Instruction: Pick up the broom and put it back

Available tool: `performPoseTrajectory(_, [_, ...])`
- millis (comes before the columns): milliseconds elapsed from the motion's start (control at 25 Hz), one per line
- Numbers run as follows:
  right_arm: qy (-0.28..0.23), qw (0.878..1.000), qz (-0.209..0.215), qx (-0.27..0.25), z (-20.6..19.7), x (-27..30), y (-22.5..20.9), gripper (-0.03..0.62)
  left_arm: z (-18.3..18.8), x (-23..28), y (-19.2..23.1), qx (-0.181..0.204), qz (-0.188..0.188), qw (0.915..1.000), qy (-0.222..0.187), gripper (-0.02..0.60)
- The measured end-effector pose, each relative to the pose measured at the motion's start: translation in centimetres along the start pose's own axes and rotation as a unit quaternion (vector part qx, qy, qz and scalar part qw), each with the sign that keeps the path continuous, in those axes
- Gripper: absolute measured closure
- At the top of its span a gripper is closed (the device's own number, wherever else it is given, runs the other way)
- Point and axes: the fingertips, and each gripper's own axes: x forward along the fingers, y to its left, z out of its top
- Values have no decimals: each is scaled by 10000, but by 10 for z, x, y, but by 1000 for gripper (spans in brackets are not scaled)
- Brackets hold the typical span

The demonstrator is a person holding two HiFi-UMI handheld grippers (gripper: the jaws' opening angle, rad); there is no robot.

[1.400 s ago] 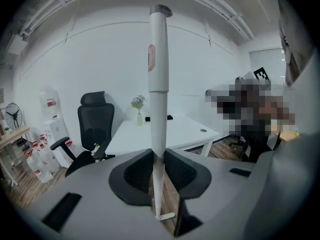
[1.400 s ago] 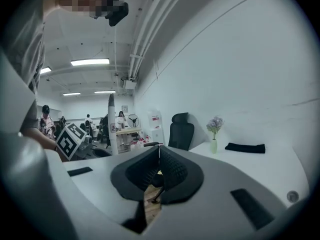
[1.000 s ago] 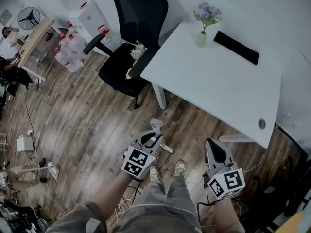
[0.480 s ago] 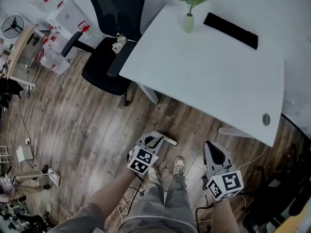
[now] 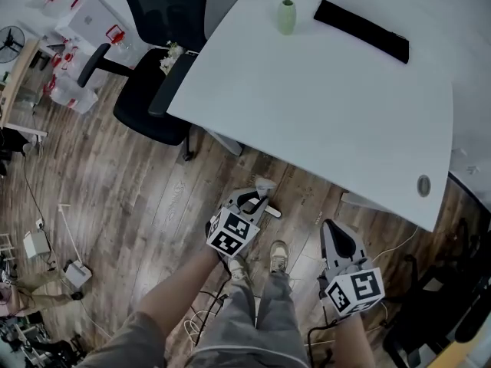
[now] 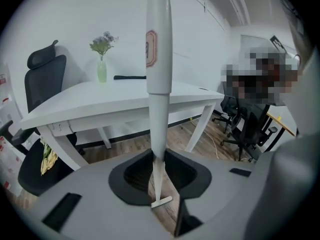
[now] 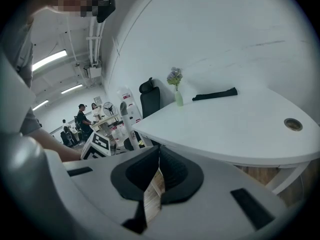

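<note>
My left gripper (image 5: 254, 199) is shut on the white broom handle (image 5: 266, 183), which stands nearly upright in front of my feet. In the left gripper view the broom handle (image 6: 158, 59) rises thick above the jaws of the left gripper (image 6: 159, 160). Its thin lower part runs down between the pads to a small cross-piece (image 6: 161, 202) near the wood floor. My right gripper (image 5: 336, 233) hangs beside it on the right, shut with nothing in it; in its own view the right gripper (image 7: 156, 173) shows only a slit of floor.
A white desk (image 5: 322, 113) stands just ahead with a vase (image 5: 287, 14) and a black bar (image 5: 360, 31) on it. A black office chair (image 5: 153, 60) sits at its left. Cables (image 5: 201, 317) lie by my shoes (image 5: 278, 256). People stand far off (image 7: 82, 119).
Both grippers have sunk towards the floor, the left still holding the broom upright. The head view has shifted, so the desk and chair sit higher in the picture.
</note>
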Motion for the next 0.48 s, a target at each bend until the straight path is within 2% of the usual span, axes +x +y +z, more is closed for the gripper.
performPoseTrajectory(320, [8, 10000, -22, -22, 0, 5, -11, 562, 26, 39, 20, -206, 122, 9997, 26, 492])
performPoseTrajectory(480, [56, 10000, -64, 19, -7, 3, -17, 562, 36, 52, 25, -183, 158, 9997, 7, 492])
